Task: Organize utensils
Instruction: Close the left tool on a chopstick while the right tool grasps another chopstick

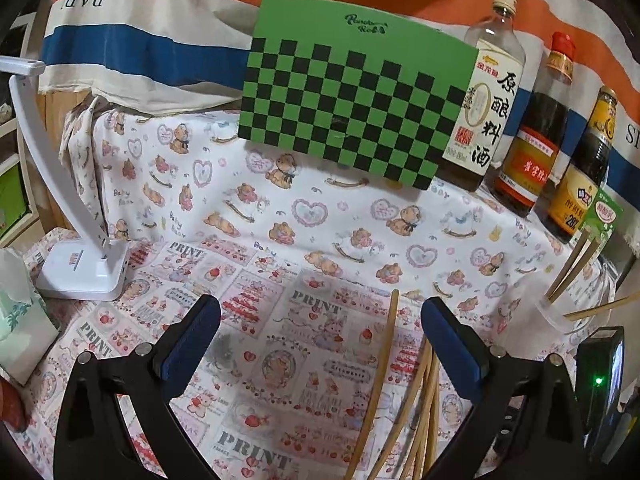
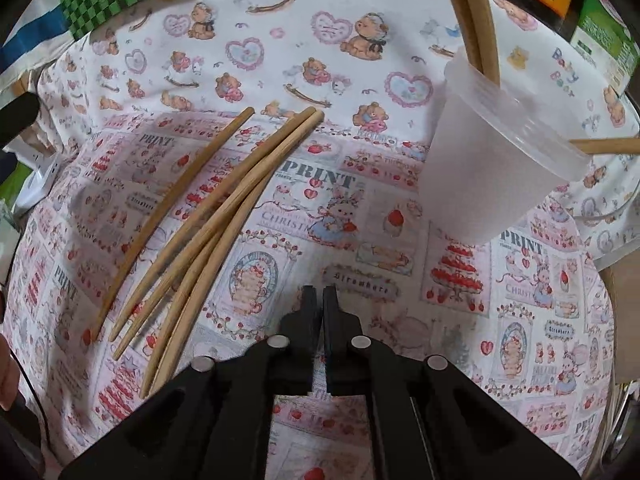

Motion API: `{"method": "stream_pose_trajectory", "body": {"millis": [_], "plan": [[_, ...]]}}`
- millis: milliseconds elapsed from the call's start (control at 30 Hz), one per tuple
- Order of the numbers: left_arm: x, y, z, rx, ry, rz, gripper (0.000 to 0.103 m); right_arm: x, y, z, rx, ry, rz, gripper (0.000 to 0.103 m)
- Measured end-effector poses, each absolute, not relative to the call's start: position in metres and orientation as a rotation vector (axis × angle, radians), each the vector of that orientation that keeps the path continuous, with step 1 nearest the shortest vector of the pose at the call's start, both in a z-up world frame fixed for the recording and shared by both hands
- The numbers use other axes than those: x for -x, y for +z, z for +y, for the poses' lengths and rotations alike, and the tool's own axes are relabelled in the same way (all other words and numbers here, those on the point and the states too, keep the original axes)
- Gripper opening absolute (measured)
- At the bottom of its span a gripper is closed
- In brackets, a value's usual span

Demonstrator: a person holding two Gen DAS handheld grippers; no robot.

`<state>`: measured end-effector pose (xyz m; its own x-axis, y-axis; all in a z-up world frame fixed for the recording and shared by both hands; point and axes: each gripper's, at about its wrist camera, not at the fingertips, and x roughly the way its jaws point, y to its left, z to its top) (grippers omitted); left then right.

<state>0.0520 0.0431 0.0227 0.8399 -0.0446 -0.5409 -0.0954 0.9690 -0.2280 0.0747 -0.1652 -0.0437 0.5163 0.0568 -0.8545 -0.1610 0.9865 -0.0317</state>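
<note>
Several wooden chopsticks (image 2: 208, 216) lie loose on the patterned cloth, left of my right gripper (image 2: 322, 292), which is shut and empty just above the cloth. A clear plastic cup (image 2: 492, 168) stands to its upper right with chopsticks (image 2: 476, 20) leaning in it. In the left wrist view my left gripper (image 1: 320, 320) is open and empty above the cloth; the loose chopsticks (image 1: 384, 376) lie between its fingers, nearer the right finger. The cup (image 1: 536, 312) with chopsticks (image 1: 572, 268) is at its right.
A green checkered board (image 1: 352, 96) leans at the back. Three sauce bottles (image 1: 532, 132) and a small green carton (image 1: 604, 216) stand at the back right. A white desk lamp (image 1: 80, 264) stands at the left, a pale bag (image 1: 20, 316) beside it.
</note>
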Motion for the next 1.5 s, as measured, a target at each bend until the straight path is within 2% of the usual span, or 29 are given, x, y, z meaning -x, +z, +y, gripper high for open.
{"method": "stream_pose_trajectory", "body": {"millis": [100, 200, 433, 533, 600, 633, 700, 733, 833, 1000, 1267, 1333, 1400, 1500], "plan": [[-0.054, 0.021, 0.04, 0.235, 0.025, 0.586, 0.1, -0.071, -0.039, -0.166, 0.127, 0.117, 0.986, 0.002], [-0.052, 0.022, 0.039, 0.229, 0.035, 0.572, 0.1, -0.059, -0.02, -0.167, 0.115, 0.141, 0.873, 0.002], [-0.056, 0.018, 0.036, 0.211, -0.001, 0.578, 0.099, -0.023, 0.031, -0.175, 0.043, 0.16, 0.53, 0.002], [-0.08, 0.013, 0.019, 0.114, -0.064, 0.666, 0.086, -0.009, 0.047, -0.186, -0.013, 0.155, 0.399, 0.002], [-0.098, 0.013, 0.009, 0.076, -0.086, 0.71, 0.068, -0.001, 0.055, -0.194, -0.016, 0.128, 0.326, 0.002], [-0.107, 0.012, 0.006, 0.091, -0.096, 0.724, 0.064, 0.002, 0.058, -0.197, -0.015, 0.12, 0.299, 0.001], [-0.127, 0.006, 0.007, 0.15, -0.056, 0.76, 0.043, 0.004, 0.063, -0.203, -0.019, 0.108, 0.27, 0.0], [-0.134, 0.002, 0.006, 0.173, -0.046, 0.774, 0.04, 0.004, 0.066, -0.208, -0.038, 0.096, 0.277, 0.0], [-0.155, -0.014, -0.006, 0.184, -0.139, 0.835, 0.038, 0.009, 0.073, -0.215, -0.057, 0.106, 0.261, 0.0], [-0.177, -0.035, -0.038, 0.025, -0.162, 0.918, 0.036, 0.009, 0.075, -0.227, -0.092, 0.126, 0.265, 0.0], [-0.203, -0.051, -0.051, -0.028, -0.137, 0.975, 0.036, 0.0, 0.074, -0.258, -0.213, 0.135, 0.298, 0.0], [-0.204, -0.052, -0.055, -0.072, -0.141, 0.962, 0.032, 0.0, 0.075, -0.26, -0.215, 0.131, 0.301, 0.0], [-0.205, -0.051, -0.057, -0.057, -0.163, 0.961, 0.007, 0.001, 0.077, -0.265, -0.227, 0.128, 0.305, 0.0], [-0.199, -0.047, -0.064, -0.091, -0.182, 0.967, 0.006, 0.009, 0.081, -0.282, -0.284, 0.173, 0.325, 0.001]]}}
